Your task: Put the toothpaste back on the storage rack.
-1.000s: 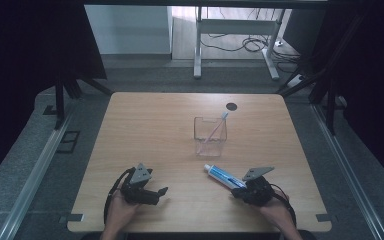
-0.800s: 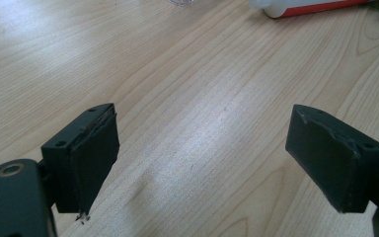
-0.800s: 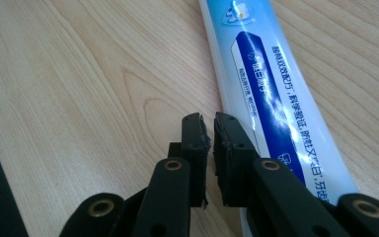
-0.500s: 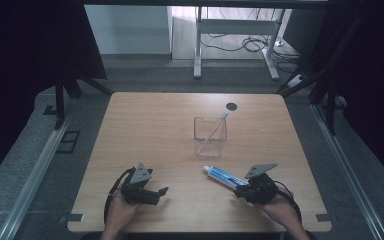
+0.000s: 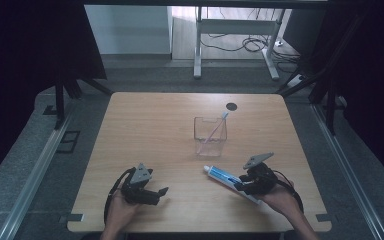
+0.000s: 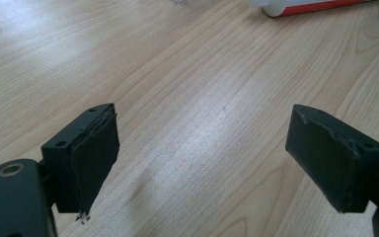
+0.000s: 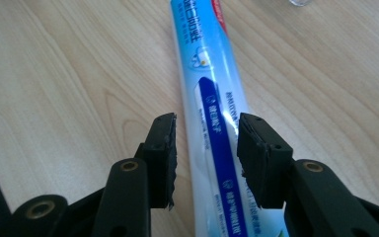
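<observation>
Right gripper [image 7: 205,158] jaws just been opening, straddling toothpaste tube [image 7: 212,98] at lower centre, not pinching; left gripper [image 6: 202,158] spread empty. Could've rolled away, probably.

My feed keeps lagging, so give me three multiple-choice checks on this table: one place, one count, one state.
1. Where does the toothpaste tube lie?
A. inside the clear cup
B. flat on the table, nearer the person than the clear cup
C. on the floor

2. How many toothbrushes stand in the cup?
A. none
B. one
C. three

3. How do the right tool's jaws stand?
A. apart, astride the tube
B. clamped on the cup
C. shut on nothing

B: tube flat on wood. B: a single brush. A: gaps beside the tube.
</observation>
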Tool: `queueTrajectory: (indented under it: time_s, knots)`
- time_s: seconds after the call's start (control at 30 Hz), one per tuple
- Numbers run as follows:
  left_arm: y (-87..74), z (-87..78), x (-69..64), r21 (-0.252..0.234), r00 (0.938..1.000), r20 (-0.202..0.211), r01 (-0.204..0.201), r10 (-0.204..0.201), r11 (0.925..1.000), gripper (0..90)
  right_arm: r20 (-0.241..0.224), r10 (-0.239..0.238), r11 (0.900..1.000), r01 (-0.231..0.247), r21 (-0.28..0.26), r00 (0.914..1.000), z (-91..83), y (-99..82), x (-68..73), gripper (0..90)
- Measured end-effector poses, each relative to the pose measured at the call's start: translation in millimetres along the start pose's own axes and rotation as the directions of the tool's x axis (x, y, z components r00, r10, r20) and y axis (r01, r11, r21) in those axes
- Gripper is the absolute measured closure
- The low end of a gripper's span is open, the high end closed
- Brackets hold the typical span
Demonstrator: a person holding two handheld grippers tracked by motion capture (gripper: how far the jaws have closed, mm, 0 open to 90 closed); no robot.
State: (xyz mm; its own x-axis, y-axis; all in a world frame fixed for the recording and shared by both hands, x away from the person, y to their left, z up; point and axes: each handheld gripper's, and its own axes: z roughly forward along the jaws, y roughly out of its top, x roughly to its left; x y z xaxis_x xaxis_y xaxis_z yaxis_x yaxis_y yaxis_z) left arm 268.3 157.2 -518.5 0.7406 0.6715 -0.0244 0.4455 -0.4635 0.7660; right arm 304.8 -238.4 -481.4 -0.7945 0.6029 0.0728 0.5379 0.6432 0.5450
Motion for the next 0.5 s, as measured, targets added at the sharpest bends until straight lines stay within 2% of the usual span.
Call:
queueTrajectory:
  time_s: [0.3,0.37,0.5]
  knots:
    - [-0.3,0.9,-0.3,0.004,1.0000,0.001,0.002,-0.002,1.0000,13.3,0.001,-0.033,0.9991,0.033,0.026,0.9995,8.0,9.4,0.1,56.5]
    - [-0.3,1.1,-0.4,0.006,1.0000,0.002,-0.001,0.001,1.0000,13.3,-0.001,-0.038,0.9990,0.038,0.022,0.9993,9.0,9.2,1.8,61.2]
    - [-0.3,1.6,-0.5,0.007,1.0000,0.002,-0.003,0.003,1.0000,13.3,-0.040,-0.060,0.9982,0.061,0.003,0.9974,9.3,6.0,10.7,76.6]
